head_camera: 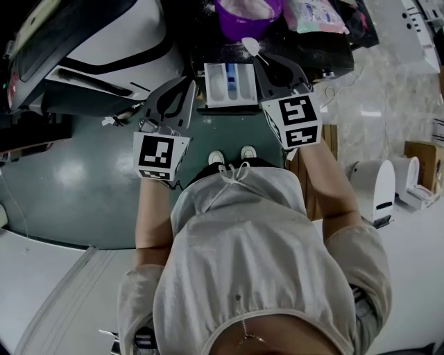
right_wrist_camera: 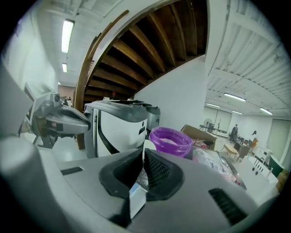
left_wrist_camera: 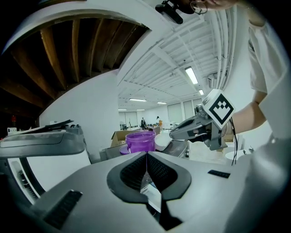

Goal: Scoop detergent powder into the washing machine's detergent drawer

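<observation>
The white detergent drawer stands pulled out in front of me, with a blue compartment in it. Behind it sits a purple tub holding pale powder, also seen as the purple tub and the purple tub. My right gripper is shut on the handle of a small white scoop, whose bowl pokes up past the jaw tips between drawer and tub. My left gripper hovers left of the drawer with its jaws shut and nothing between them.
The white and black washing machine fills the upper left. A pink packet lies right of the tub on the dark top. A white appliance stands on the floor at right. My feet are on the green floor.
</observation>
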`<state>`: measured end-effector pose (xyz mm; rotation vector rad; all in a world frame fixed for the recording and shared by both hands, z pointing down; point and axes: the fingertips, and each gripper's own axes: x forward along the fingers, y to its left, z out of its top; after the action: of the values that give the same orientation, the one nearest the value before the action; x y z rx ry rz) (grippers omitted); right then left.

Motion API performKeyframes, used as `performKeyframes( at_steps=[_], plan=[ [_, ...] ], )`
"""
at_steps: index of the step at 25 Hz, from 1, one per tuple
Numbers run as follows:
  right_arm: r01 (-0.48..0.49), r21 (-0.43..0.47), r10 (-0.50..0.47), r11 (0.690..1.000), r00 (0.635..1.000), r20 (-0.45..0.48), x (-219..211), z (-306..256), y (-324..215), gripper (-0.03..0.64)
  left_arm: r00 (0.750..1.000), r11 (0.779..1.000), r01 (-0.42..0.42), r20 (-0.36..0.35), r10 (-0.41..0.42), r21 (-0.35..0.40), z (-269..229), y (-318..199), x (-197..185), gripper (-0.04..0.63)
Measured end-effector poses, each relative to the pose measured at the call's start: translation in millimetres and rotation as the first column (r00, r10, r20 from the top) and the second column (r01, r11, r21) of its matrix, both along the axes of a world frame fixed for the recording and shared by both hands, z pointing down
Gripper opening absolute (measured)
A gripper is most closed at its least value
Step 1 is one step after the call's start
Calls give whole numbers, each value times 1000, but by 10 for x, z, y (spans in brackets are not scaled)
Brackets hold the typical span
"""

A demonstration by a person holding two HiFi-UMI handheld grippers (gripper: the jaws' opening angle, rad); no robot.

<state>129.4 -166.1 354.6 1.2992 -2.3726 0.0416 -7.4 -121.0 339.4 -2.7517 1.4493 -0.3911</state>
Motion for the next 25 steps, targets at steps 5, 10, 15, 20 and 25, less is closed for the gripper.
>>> performKeyframes(
  at_steps=[5,10,15,20,25],
  plan=[
    [-6,78,1,997,998,66,249,-359,13,15,999,998,28,16,-29,52,-285,-109,160,23],
    [-25,136,5,990,989,146,484,-701,66,15,999,994,42,23,-45,99,-545,-146,337,23],
    [-37,166,0,985,975,222,613,-924,102,15,998,990,46,41,-51,133,-715,-127,440,23],
    [-49,208,-4,977,969,247,653,-1059,136,15,998,987,56,28,-61,148,-839,-123,446,23],
    [-51,221,-4,974,971,241,683,-1055,142,14,998,986,52,27,-57,156,-862,-126,479,23]
  ],
)
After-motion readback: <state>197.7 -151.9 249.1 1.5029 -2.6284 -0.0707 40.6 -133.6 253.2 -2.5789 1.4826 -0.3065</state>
